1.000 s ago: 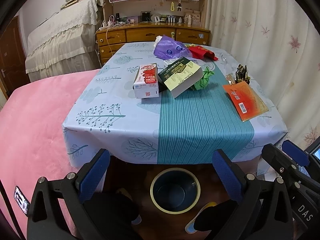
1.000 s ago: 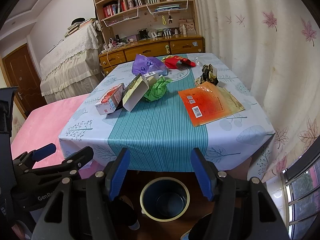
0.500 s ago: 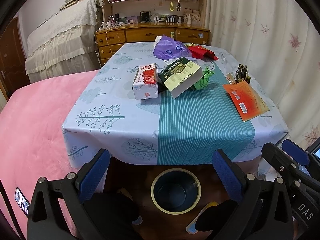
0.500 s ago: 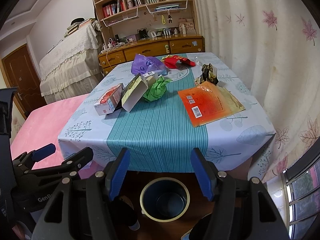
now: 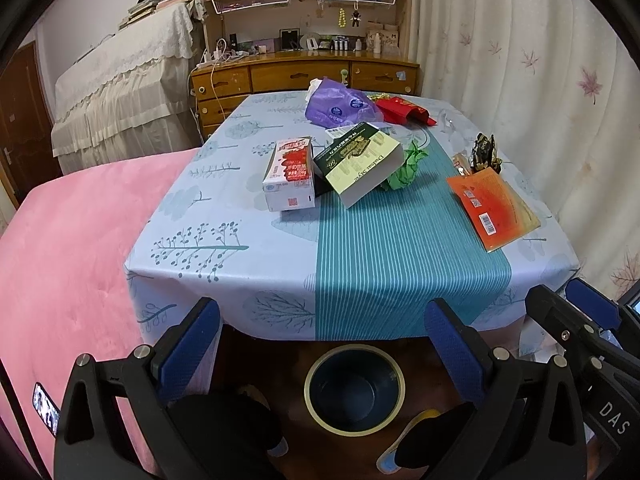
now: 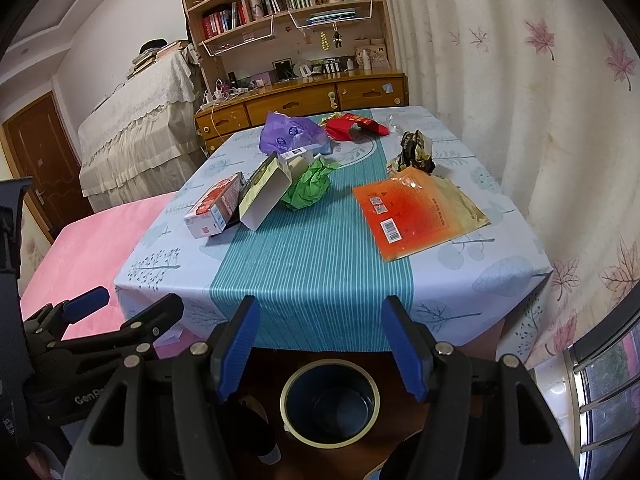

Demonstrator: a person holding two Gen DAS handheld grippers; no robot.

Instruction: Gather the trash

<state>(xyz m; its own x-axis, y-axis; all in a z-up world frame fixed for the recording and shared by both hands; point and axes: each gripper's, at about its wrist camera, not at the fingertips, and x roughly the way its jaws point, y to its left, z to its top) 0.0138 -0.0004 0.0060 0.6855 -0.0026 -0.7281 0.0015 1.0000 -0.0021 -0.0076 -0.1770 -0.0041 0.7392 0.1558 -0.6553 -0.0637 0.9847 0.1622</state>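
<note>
Trash lies on the clothed table (image 5: 248, 248) (image 6: 460, 276): a red and white carton (image 5: 289, 174) (image 6: 216, 210), a green and cream box (image 5: 362, 162) (image 6: 266, 192), a crumpled green paper (image 5: 406, 166) (image 6: 310, 186), an orange flat packet (image 5: 492, 206) (image 6: 412, 212), a purple bag (image 5: 338, 104) (image 6: 288, 134), a red wrapper (image 5: 404, 110) (image 6: 352, 126) and a dark gold wrapper (image 5: 484, 154) (image 6: 416, 152). A dark blue bin (image 5: 354, 388) (image 6: 330, 398) stands on the floor below the near table edge. My left gripper (image 5: 322, 336) and right gripper (image 6: 322, 340) both hang open and empty above the bin.
A pink bed (image 5: 60, 260) lies left of the table. A wooden dresser (image 5: 304, 76) with bookshelves stands behind it, a covered piano (image 5: 120, 92) at the back left. Curtains (image 6: 520, 100) hang along the right side. A person's dark shoes (image 5: 224, 428) rest near the bin.
</note>
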